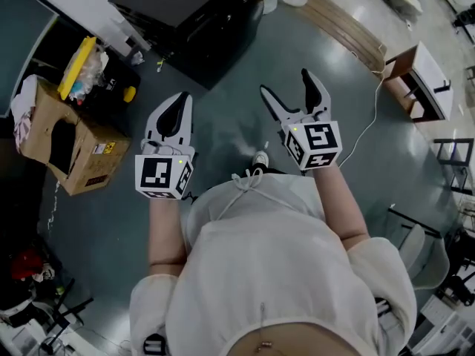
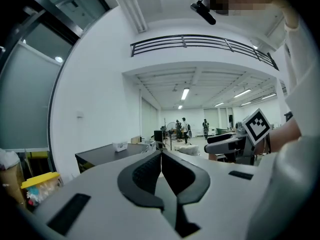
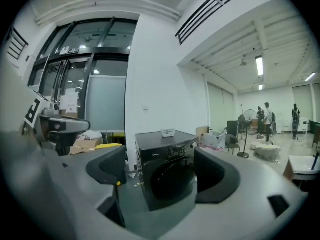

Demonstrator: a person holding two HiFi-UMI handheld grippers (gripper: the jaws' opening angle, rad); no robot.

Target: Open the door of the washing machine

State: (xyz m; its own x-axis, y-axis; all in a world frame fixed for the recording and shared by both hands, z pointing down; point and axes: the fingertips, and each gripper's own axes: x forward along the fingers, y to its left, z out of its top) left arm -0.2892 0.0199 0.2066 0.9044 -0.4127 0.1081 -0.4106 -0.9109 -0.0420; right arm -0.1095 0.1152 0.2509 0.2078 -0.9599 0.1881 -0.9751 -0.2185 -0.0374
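The black front-loading washing machine (image 1: 194, 22) stands on the floor ahead of me, its round door (image 3: 169, 179) closed. In the right gripper view it sits framed between the jaws, some way off. My right gripper (image 1: 286, 84) is open with nothing between its fingers and points at the machine's right side. Beside it, my left gripper (image 1: 177, 104) is shut and empty, aimed at the floor in front of the machine. In the left gripper view the left gripper (image 2: 161, 158) has its pads pressed together, and the machine's dark top (image 2: 106, 155) shows at the left.
A cardboard box (image 1: 71, 151) and a yellow-lidded bin (image 1: 79, 65) of clutter stand to the machine's left. Wooden boards (image 1: 346, 25) and a white bench (image 1: 428, 80) lie to the right, with a white cable (image 1: 365, 133) across the floor. Several people (image 3: 265, 115) stand far down the hall.
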